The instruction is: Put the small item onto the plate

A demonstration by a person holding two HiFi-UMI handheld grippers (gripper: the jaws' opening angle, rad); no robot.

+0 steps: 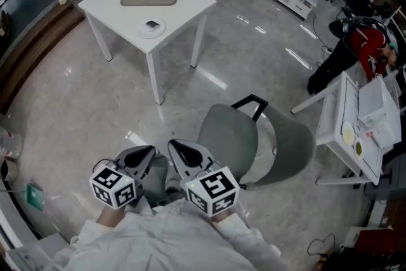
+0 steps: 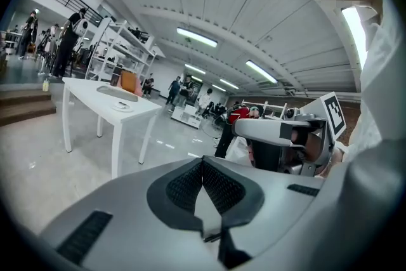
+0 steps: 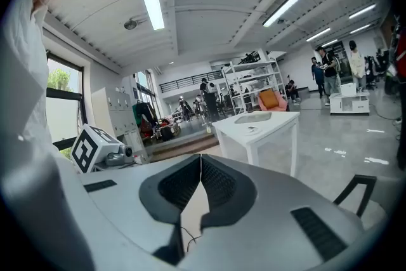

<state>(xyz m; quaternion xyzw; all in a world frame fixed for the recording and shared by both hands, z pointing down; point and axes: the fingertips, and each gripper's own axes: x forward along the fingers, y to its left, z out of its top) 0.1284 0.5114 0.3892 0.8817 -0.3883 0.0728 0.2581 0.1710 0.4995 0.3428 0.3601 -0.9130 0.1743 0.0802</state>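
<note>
Dark item (image 1: 152,25) on plate (image 1: 159,32), far from right gripper (image 1: 176,148)

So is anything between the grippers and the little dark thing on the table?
Nothing visible: only glossy floor lies between the left gripper, the right gripper and the white square table holding the small dark item. The grey chair stands off to the right.

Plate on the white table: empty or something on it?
Not empty: the head view shows a small dark item lying on the white plate. Cannot tell what it is: too small.
</note>
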